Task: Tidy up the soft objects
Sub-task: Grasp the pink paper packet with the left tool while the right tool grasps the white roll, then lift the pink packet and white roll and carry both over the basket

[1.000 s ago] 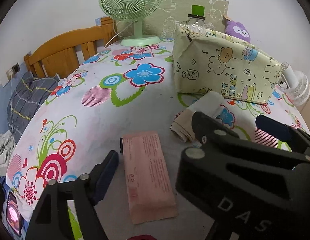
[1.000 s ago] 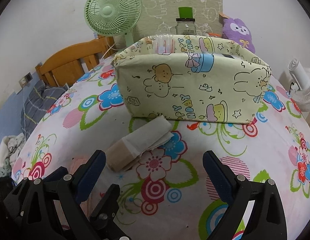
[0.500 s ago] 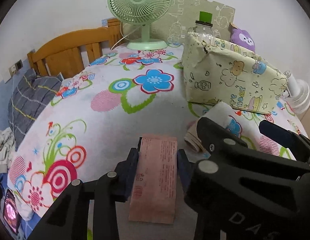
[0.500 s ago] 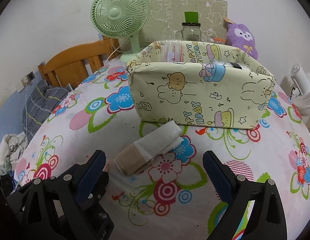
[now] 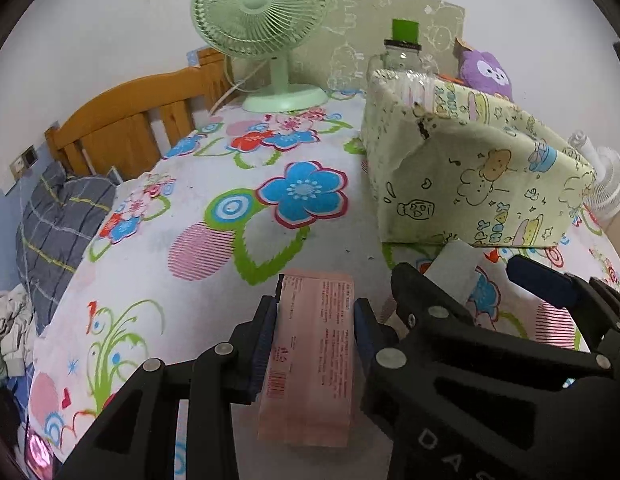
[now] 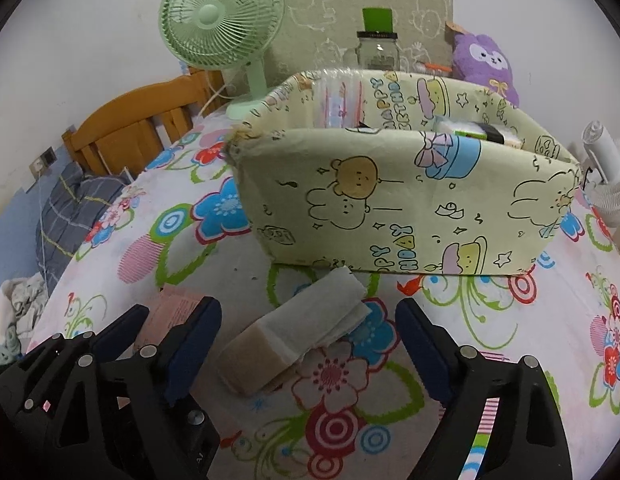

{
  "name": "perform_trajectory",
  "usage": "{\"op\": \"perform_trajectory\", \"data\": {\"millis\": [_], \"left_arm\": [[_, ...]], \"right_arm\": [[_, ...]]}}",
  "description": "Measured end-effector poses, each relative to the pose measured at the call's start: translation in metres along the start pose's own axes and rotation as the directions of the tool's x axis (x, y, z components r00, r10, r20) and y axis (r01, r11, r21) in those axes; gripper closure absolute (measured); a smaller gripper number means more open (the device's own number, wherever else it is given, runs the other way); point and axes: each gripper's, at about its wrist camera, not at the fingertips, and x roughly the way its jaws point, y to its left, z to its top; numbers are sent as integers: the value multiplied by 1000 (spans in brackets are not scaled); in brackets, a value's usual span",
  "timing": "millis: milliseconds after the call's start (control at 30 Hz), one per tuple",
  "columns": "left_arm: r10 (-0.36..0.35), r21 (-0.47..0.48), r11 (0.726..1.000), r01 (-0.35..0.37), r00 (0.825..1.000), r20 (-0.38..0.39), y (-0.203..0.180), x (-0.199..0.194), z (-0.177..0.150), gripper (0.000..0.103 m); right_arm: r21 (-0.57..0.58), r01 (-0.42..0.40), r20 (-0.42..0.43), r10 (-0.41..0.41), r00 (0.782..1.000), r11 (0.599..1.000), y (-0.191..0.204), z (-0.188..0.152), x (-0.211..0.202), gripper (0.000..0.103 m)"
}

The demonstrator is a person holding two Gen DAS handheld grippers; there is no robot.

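My left gripper (image 5: 314, 322) is shut on a flat pink packet (image 5: 310, 356) that lies on the flowered bedsheet (image 5: 214, 216); both pads press its long sides. The packet also shows in the right wrist view (image 6: 170, 308) behind the left gripper (image 6: 166, 332). My right gripper (image 6: 310, 344) is open and empty, its fingers on either side of a folded beige and white cloth (image 6: 294, 338) without touching it. The cloth's end shows in the left wrist view (image 5: 455, 268). A yellow cartoon-print fabric bin (image 6: 401, 196) stands behind the cloth and holds several items.
A green desk fan (image 5: 266, 36) stands at the far end of the bed. A glass jar with a green lid (image 6: 377, 46) and a purple plush (image 6: 487, 64) stand behind the bin. A white fan (image 6: 605, 176) is at the right. A wooden headboard (image 5: 134, 128) and grey pillow (image 5: 58, 216) lie left.
My left gripper moved forward over the pink packet and closed on its sides. My right gripper stayed open and moved slightly closer to the cloth and bin.
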Motion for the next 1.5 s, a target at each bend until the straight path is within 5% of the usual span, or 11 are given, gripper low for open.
{"op": "perform_trajectory", "data": {"millis": [367, 467, 700, 1500], "left_arm": [[2, -4, 1000, -2, 1000, -26, -4, 9, -1, 63], [1, -2, 1000, -1, 1000, -23, -5, 9, -2, 63], [-22, 0, 1000, 22, 999, -30, -12, 4, -6, 63], [-67, 39, 997, 64, 996, 67, -48, -49, -6, 63]], "right_arm": [[17, -4, -59, 5, 998, 1000, -5, 1, 21, 30], [9, 1, -58, 0, 998, 1000, -4, 0, 20, 51], [25, -1, -59, 3, 998, 1000, -10, -5, 15, 76], [85, 24, 38, -27, 999, 996, -43, -13, -52, 78]]}}
